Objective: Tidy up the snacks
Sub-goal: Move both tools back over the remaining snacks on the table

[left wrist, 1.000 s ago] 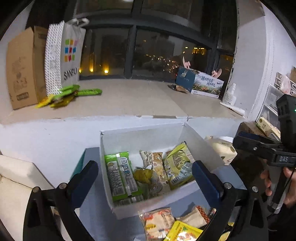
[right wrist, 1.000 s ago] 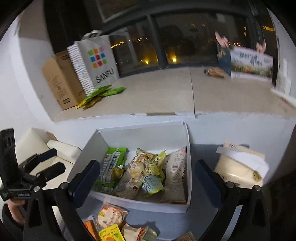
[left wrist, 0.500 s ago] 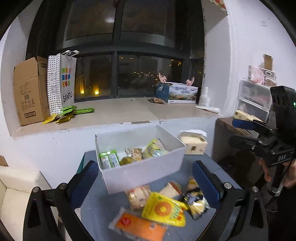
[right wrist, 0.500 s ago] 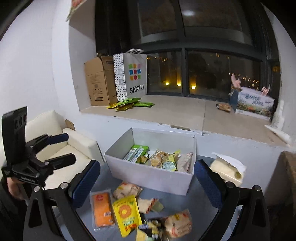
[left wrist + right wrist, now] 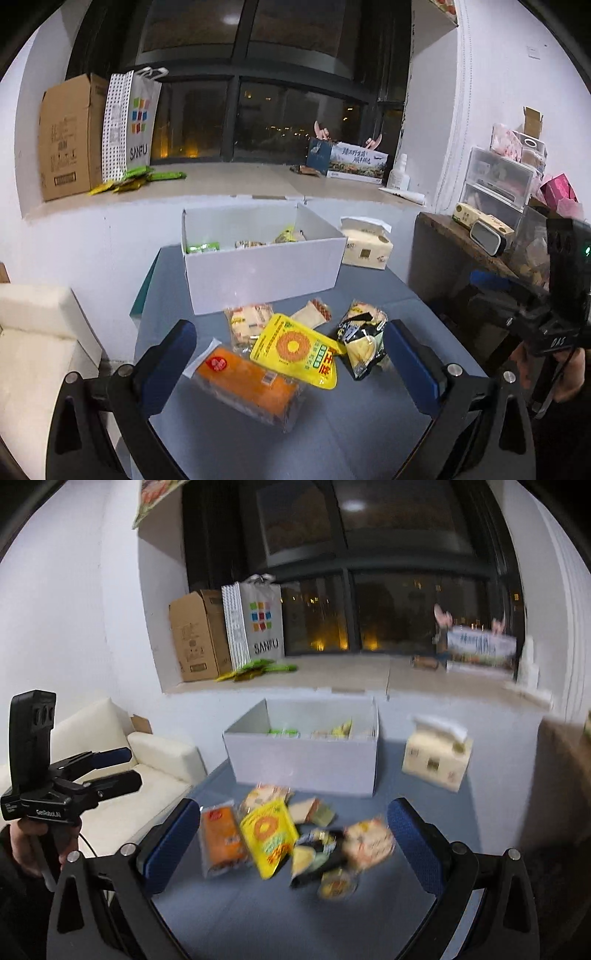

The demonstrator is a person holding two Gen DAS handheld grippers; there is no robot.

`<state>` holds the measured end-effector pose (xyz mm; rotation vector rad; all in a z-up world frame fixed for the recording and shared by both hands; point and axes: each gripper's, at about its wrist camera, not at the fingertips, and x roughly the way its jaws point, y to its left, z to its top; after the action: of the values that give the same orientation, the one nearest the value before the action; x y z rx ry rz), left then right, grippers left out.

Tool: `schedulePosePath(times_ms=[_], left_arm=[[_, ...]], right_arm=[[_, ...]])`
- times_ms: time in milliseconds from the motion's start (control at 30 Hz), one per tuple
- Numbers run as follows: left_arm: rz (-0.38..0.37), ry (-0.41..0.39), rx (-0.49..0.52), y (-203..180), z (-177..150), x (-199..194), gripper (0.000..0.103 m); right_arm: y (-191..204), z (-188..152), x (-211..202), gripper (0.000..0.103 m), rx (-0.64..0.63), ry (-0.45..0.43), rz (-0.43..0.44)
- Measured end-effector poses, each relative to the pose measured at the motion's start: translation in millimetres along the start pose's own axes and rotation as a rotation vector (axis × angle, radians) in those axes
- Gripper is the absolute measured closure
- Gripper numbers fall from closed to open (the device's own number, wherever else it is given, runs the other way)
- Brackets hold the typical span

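Left wrist: snack pile [image 5: 295,347] near box [image 5: 262,273], jaws wide.

White walls [image 5: 517,110] frame a dark night window [image 5: 258,122] above a pale sill [image 5: 229,181]. A cream sofa [image 5: 147,753] stands left of the grey-blue worktop [image 5: 369,424]; clear drawers [image 5: 495,184] sit right.

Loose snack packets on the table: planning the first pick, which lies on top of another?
The yellow packet with the orange ring; its lower edge overlaps the orange packet.
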<state>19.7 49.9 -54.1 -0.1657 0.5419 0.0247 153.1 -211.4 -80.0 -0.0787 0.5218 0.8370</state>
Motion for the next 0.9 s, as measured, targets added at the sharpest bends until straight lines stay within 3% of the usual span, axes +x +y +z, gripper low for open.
schedulePosePath(times_ms=[200, 433, 800, 833, 867, 900], left_arm=[[0.011, 0.003, -0.023, 6.6, -3.7, 0.1, 0.000], [0.037, 0.024, -0.044, 17.7, -13.5, 0.3, 0.000], [0.054, 0.076, -0.094, 34.7, -34.4, 6.0, 0.000], [0.051, 0.083, -0.099, 35.8, -36.5, 8.0, 0.000], [0.051, 0.089, -0.104, 36.4, -37.4, 9.8, 0.000], [0.050, 0.099, -0.110, 37.1, -39.6, 12.5, 0.000]], right_arm=[[-9.6, -20.7, 23.4, 0.000, -0.003, 0.100, -0.014], [-15.3, -39.9, 87.2, 0.000, -0.031, 0.274, -0.026], [-39.5, -53.9, 171.4, 0.000, 0.093, 0.435, 0.007], [-39.1, -56.2, 175.0, 0.002, 0.093, 0.439, 0.011], [-38.0, -58.3, 177.1, 0.018, 0.087, 0.431, 0.013], [-37.1, -60.2, 179.4, 0.046, 0.074, 0.434, 0.008]])
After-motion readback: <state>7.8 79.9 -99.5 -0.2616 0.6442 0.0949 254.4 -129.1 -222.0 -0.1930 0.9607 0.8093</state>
